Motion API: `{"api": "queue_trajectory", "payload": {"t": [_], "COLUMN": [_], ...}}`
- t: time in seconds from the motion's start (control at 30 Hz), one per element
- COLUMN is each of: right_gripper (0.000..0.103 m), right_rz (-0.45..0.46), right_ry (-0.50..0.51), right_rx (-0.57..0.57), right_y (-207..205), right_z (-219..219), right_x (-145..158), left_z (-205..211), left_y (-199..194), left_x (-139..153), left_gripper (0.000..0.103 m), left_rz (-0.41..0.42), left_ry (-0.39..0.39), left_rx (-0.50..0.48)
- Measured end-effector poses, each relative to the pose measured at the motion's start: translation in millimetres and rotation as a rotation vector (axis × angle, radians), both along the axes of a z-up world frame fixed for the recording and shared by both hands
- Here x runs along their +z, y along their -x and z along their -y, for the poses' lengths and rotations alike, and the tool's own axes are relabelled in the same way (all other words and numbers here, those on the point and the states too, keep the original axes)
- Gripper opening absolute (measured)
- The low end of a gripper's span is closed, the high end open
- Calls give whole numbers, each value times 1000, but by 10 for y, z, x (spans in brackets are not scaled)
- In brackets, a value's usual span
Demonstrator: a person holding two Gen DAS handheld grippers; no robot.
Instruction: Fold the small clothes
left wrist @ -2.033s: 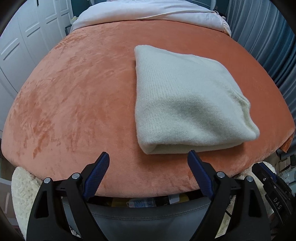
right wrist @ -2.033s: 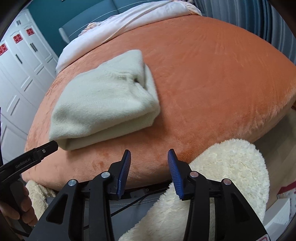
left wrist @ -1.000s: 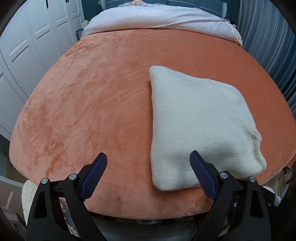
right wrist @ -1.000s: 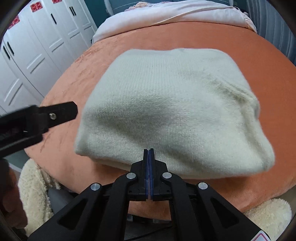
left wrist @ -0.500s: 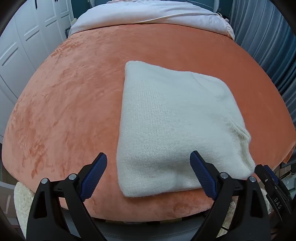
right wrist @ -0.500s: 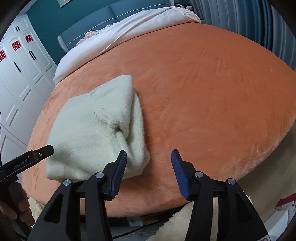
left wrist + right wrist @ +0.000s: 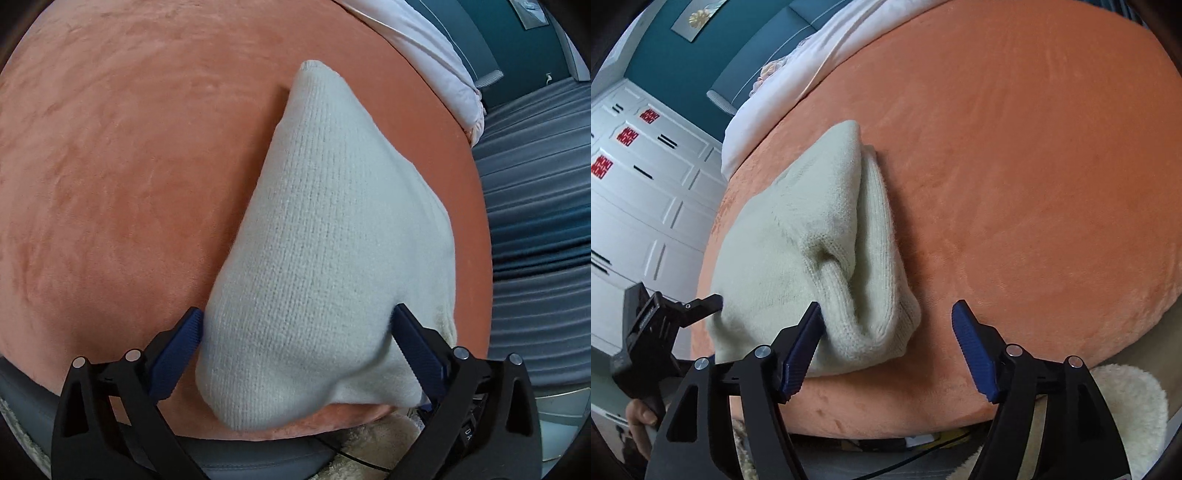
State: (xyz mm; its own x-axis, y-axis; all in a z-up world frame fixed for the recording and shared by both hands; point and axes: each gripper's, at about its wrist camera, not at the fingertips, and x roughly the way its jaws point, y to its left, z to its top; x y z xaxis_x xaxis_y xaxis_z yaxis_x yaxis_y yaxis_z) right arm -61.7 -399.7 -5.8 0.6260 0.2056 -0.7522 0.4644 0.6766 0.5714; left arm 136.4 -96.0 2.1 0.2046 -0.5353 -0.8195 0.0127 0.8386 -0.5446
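A folded cream knit garment lies on the orange velvet bed cover. My left gripper straddles the garment's near end, its jaws opening wide; the blue pads stand at the fabric's sides without squeezing it. In the right wrist view the garment shows its layered folded edge. My right gripper is at that near corner, jaws opening, with the corner between them next to the left pad. The left gripper shows at the garment's left side, held by a hand.
White bedding lies at the bed's far end. White wardrobe doors stand on the left and a grey-blue curtain on the right. A cream fluffy rug lies below the bed's near edge.
The left gripper sank and rolled toward the garment's near end, which now sits between its jaws. The right gripper went from shut to wide open and shifted to the garment's right corner.
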Motion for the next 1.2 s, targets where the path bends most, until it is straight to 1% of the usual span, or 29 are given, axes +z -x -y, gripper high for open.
{"api": "queue_trajectory", "payload": {"t": [0.07, 0.1, 0.23, 0.3, 0.37, 0.4, 0.43, 0.5, 0.57, 0.6, 0.63, 0.7, 0.73, 0.8, 0.87, 0.93, 1.0, 1.03, 1.1, 1.13, 1.17, 1.2], "right_gripper": [71, 73, 79, 82, 81, 76, 69, 45, 37, 33, 31, 24, 24, 24, 24, 26, 40, 45, 62, 65, 69, 71], "right_rz": [2, 2, 35, 45, 56, 59, 65, 83, 94, 103, 117, 157, 168, 162, 115, 66, 9, -13, -17, -18, -24, -32], "right_ry": [-47, -65, -140, -158, -168, -171, -178, -191, -149, -129, -108, -85, -87, -55, -67, -75, -52, -42, 4, 19, 24, 24], "right_rx": [12, 15, 14, 5, 7, 8, 12, 9, 8, 11, 14, 26, 33, 39, 24, 4, -20, -32, -46, -45, -33, -29], "right_y": [-103, -150, -293, -353, -423, -457, -488, -504, -475, -464, -420, -269, -185, 53, 252, 406, 458, 454, 403, 361, 274, 196], "right_z": [-5, -13, -19, -35, -52, -70, -89, -127, -163, -188, -208, -232, -231, -249, -232, -233, -244, -253, -270, -271, -268, -255], "right_x": [-92, -136, -237, -261, -270, -271, -267, -233, -114, -48, 54, 259, 323, 448, 418, 292, 128, 63, 51, 50, 36, 12], "left_z": [37, 54, 70, 113, 171, 195, 216, 239, 236, 234, 219, 199, 205, 217, 218, 189, 104, 67, 12, -11, -25, -39], "left_y": [-37, -57, -153, -166, -200, -201, -210, -214, -190, -161, -121, -14, 81, 284, 451, 504, 487, 464, 404, 394, 365, 350], "left_x": [-43, -78, -225, -227, -182, -146, -106, -16, 95, 159, 216, 293, 327, 306, 173, -13, -135, -143, -102, -67, -29, -6], "left_gripper": [98, 98, 98, 98, 98, 97, 94, 88, 82, 80, 80, 78, 78, 78, 78, 78, 80, 82, 87, 88, 92, 94], "left_rz": [7, 4, -46, -52, -47, -43, -41, -35, -25, -23, -28, -43, -42, -42, -73, -110, -115, -108, -59, -21, 21, 51], "left_ry": [14, 27, 97, 89, 64, 51, 39, 25, 29, 37, 49, 80, 88, 81, 71, 71, 81, 93, 86, 64, 40, 34], "left_rx": [-15, -15, 13, 19, 7, 1, -4, -23, -52, -68, -84, -131, -164, -223, -243, -232, -195, -179, -152, -146, -134, -125]}}
